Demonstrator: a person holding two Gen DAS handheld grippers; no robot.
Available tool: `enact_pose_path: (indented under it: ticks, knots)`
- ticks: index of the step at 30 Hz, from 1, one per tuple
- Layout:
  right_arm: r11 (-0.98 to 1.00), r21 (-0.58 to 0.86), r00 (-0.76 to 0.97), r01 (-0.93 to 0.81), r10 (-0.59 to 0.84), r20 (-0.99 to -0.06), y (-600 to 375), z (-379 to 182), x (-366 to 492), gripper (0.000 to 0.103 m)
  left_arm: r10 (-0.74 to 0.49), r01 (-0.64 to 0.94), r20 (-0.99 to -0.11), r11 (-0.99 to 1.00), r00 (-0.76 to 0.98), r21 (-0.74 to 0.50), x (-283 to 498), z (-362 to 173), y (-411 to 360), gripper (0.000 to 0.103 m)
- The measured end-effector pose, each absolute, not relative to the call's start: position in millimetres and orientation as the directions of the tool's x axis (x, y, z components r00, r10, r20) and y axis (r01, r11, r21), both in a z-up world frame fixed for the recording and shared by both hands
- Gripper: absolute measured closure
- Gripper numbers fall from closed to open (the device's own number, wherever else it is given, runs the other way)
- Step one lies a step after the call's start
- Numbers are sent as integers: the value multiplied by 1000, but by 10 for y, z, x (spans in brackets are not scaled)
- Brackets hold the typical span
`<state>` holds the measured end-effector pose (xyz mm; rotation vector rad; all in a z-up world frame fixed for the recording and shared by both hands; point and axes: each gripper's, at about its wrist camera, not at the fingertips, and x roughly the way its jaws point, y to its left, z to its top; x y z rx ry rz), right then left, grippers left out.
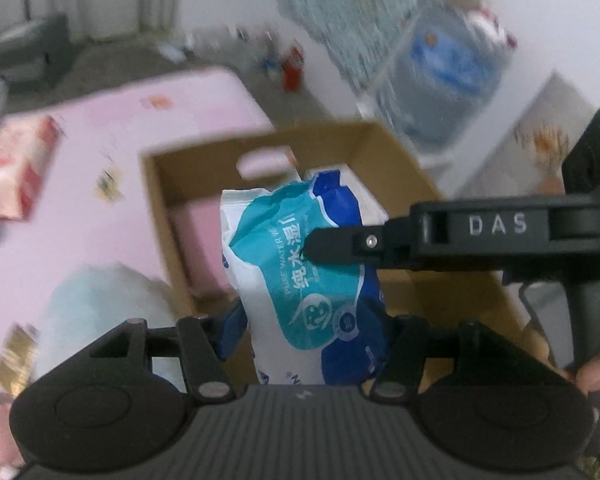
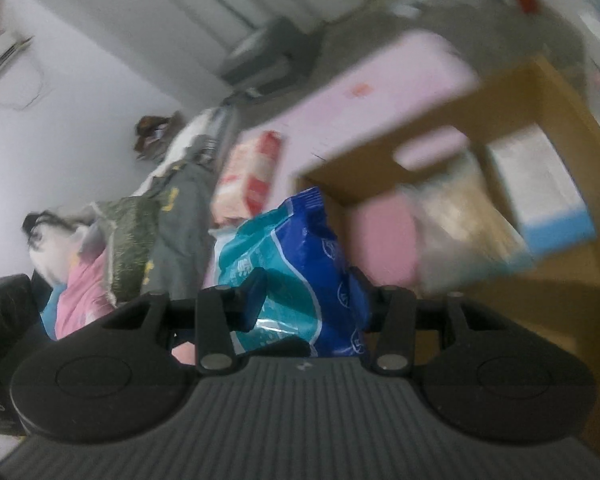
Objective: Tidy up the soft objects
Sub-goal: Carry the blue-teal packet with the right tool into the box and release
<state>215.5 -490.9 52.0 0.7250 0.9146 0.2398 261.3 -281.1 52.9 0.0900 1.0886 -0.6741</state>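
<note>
A teal and blue wet-wipes pack (image 1: 300, 280) hangs above an open cardboard box (image 1: 384, 148). My left gripper (image 1: 308, 328) is shut on its lower end. A finger (image 1: 332, 245) of my right gripper comes in from the right and presses on the pack's face. In the right wrist view my right gripper (image 2: 308, 296) is shut on the same pack (image 2: 296, 248), with the box (image 2: 560, 120) just beyond. The box holds a pink soft item (image 2: 380, 240), a clear bag (image 2: 460, 232) and a white and blue carton (image 2: 548, 200).
The box stands on a pink bed surface (image 1: 120, 140). A red and white tissue pack (image 1: 20, 168) lies at the left, a pale soft bundle (image 1: 100, 312) nearer. A water bottle (image 1: 448, 76) stands behind the box. Clothes (image 2: 160, 220) are piled at the bed's left.
</note>
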Motion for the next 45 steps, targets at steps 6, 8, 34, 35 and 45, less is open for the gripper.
enact_pose_path:
  ticks: [6,8,34,35,45]
  knots:
    - [693,682,568,232,473,-674,-5166,-238,1946,60,-522,523,-830,771,195,-362,2639,209,-2698,40]
    - [673,693,553,258,485,-677,-5212,-438,1915,61,-545,495,-812,775,210,-393,2652,251,-2568,39]
    - [804,558,429,206,438,-790,-4559,-751,2455,67,-543,132,-598,795,589,-592,1797,383,21,25]
    - [797,563,428,221,440,-790,-4569,-749,2450,67,-542,123,-593,790,595,-600,1758,378,101,25]
    - [746,649,382,149,562,-733,-4560,-474,1936,63,-320,85,-606,920,728,-383,1296,514,436,17]
